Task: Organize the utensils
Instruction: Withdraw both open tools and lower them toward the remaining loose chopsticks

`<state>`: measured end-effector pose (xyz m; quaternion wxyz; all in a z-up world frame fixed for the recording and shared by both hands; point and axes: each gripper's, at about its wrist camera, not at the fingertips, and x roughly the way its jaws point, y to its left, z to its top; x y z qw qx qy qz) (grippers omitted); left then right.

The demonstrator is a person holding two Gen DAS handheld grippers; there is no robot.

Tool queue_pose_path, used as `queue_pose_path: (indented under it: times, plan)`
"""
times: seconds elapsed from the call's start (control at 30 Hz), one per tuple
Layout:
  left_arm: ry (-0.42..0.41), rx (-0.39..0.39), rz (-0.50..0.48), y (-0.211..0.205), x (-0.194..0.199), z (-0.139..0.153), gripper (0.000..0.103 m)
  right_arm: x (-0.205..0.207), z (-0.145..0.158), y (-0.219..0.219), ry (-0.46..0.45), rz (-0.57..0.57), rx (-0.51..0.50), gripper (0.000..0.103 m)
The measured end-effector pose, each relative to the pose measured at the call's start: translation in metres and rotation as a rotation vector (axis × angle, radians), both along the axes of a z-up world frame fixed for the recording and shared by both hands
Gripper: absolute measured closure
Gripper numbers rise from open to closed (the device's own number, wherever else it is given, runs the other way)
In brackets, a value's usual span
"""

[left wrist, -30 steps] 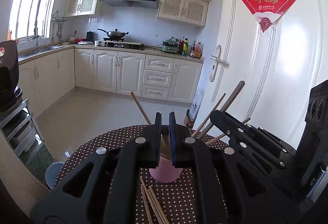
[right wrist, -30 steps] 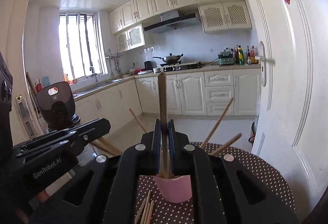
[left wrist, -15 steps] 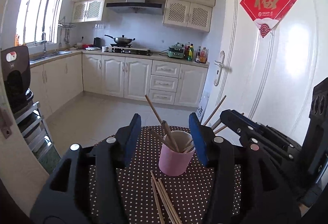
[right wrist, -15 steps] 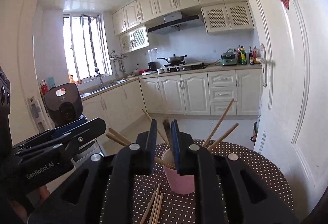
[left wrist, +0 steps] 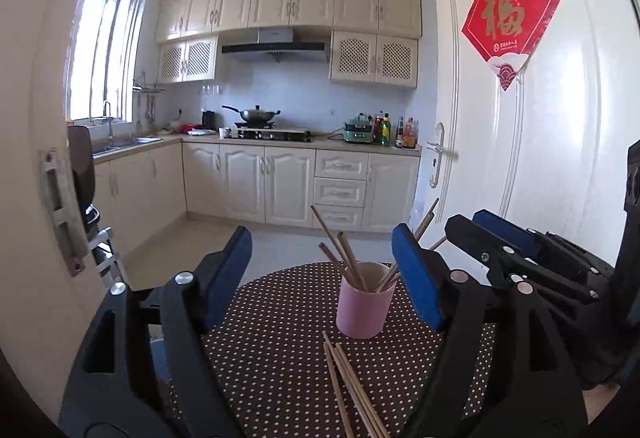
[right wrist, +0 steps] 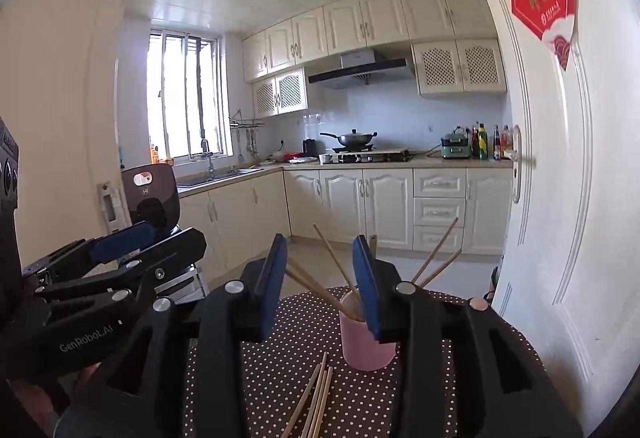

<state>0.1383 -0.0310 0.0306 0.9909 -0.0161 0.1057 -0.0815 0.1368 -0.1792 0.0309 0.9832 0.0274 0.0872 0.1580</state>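
Nearest lay a loose bundle of thin wooden chopsticks (left wrist: 352, 386), flat on the round brown surface with white polka dots (left wrist: 280, 338), at about six o'clock from the cup. The left gripper (left wrist: 322, 278), black with blue pads, stood with its jaws spread wide; they had just been opening, and nothing was pinched between them, though the cup sat in the gap beyond. The right gripper (right wrist: 322, 286), of the same make, showed a narrower gap; its jaws had also just been opening and were released, gripping nothing. In its own view its right pad hid part of the cup's rim. Seen from the left camera, the right gripper lay at three o'clock of the cup; seen from the right camera, the left gripper (right wrist: 148, 238) lay out at nine o'clock.

Just past the loose sticks stood the small pink cylindrical cup (left wrist: 364, 304), upright on the surface, with several wooden chopsticks (left wrist: 340, 250) leaning out of it at different angles.

Farther off ran cream kitchen cabinets (left wrist: 280, 185), with a wok (left wrist: 256, 113) on the stove at twelve o'clock. A white door (left wrist: 520, 141) with a red diamond-shaped paper decoration (left wrist: 510, 21) stood at two o'clock.
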Motion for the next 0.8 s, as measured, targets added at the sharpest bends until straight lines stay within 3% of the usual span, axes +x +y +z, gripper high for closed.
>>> queue_pose_path:
  times: [0.2,0.37,0.6,0.8]
  plan:
    - [-0.025,-0.003,0.025,0.008,-0.022,-0.007,0.019,-0.015,-0.007,0.004,0.003,0.009,-0.020,0.062]
    - [0.011,0.002,0.031,0.012,-0.027,-0.019,0.016,-0.021,-0.022,0.008,0.036,0.008,-0.041,0.057]
    - [0.116,0.020,0.006,0.014,-0.019,-0.043,0.015,-0.020,-0.043,0.006,0.100,0.006,-0.051,0.053]
    - [0.268,0.044,-0.008,0.010,0.006,-0.068,0.015,-0.006,-0.065,0.003,0.195,0.007,-0.056,0.052]
